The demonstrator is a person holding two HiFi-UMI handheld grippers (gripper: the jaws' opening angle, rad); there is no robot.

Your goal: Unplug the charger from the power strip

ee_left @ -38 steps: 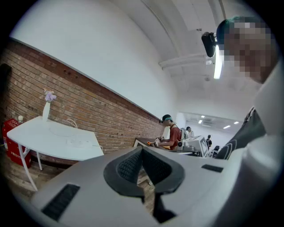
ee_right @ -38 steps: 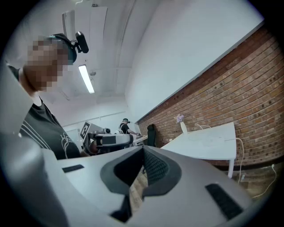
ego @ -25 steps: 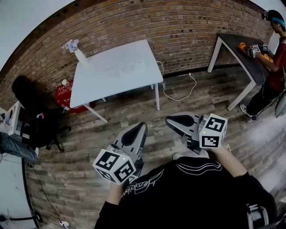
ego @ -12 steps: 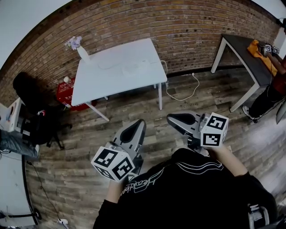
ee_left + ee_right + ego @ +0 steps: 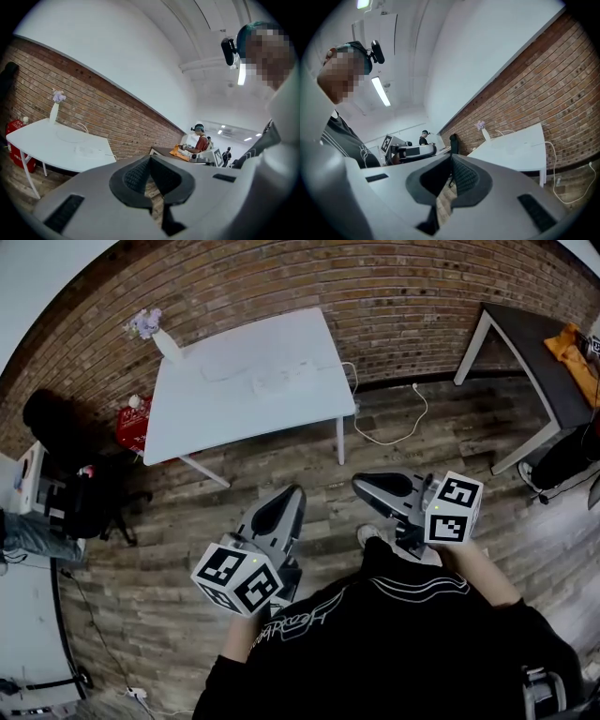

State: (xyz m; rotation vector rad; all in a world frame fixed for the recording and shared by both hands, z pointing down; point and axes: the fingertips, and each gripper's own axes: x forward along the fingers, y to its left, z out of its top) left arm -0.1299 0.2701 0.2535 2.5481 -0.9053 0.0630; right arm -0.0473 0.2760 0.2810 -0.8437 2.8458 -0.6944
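White is the worktop (image 5: 216,418) that matters here, and it has just come a little fuller into the head view than a moment ago, with its near leg shifted rightward; I judge that I am walking the rig toward it and the real work is not yet begun; the left claw (image 5: 289,495) and the right claw (image 5: 361,486) are carried low before the body at nearly the same spots in the picture as before, well apart from the worktop; in the left gripper view the left claw (image 5: 150,159) has its jaws pressed together with nothing between them, and the right claw (image 5: 451,159) in its own view is the same, closed and empty; the power strip (image 5: 277,381) I take to be the pale flat shape on the far part of the worktop, but it is faint and the charger on it I cannot separate from it at this range; a white cable (image 5: 394,432) hangs from that side and lies in a loop on the wooden floor (image 5: 281,456); compared with the earlier frame, the person at the dark table (image 5: 534,362) has slid almost out at the right edge; for the task this means only approach is gained, and both claws must first open before any pull.
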